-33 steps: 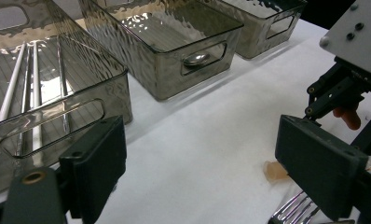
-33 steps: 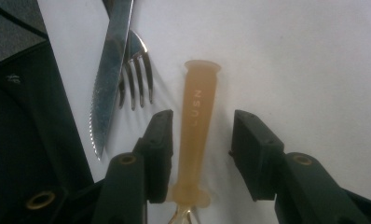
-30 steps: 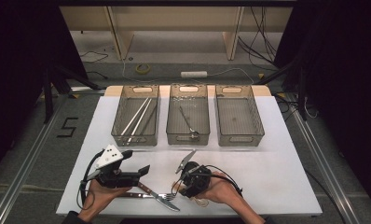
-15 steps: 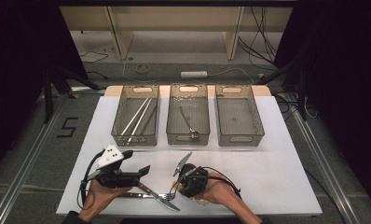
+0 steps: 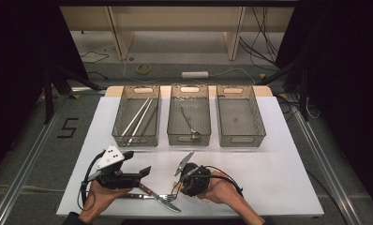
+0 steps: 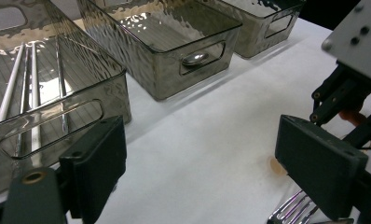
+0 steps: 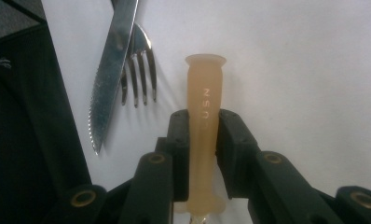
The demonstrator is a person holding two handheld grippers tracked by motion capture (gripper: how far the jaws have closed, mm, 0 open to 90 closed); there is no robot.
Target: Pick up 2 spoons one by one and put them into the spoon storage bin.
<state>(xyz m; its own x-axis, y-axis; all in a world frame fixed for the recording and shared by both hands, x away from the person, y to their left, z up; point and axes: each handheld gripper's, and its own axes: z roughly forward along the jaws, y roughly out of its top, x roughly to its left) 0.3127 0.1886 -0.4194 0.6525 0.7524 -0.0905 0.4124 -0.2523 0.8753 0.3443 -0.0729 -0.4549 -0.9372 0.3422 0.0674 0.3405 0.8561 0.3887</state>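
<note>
Two black jaws of the right gripper (image 7: 203,133) have just been closing and now clamp the pale amber plastic utensil handle (image 7: 203,107) on the near white tabletop (image 5: 278,159), right of the steel knife (image 7: 110,70) and fork (image 7: 139,65); lift seems next.

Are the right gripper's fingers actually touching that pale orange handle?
Touching. In the right gripper view, both black fingers press against the sides of the orange handle, with no gap visible; the jaws have just been closing on it.
</note>
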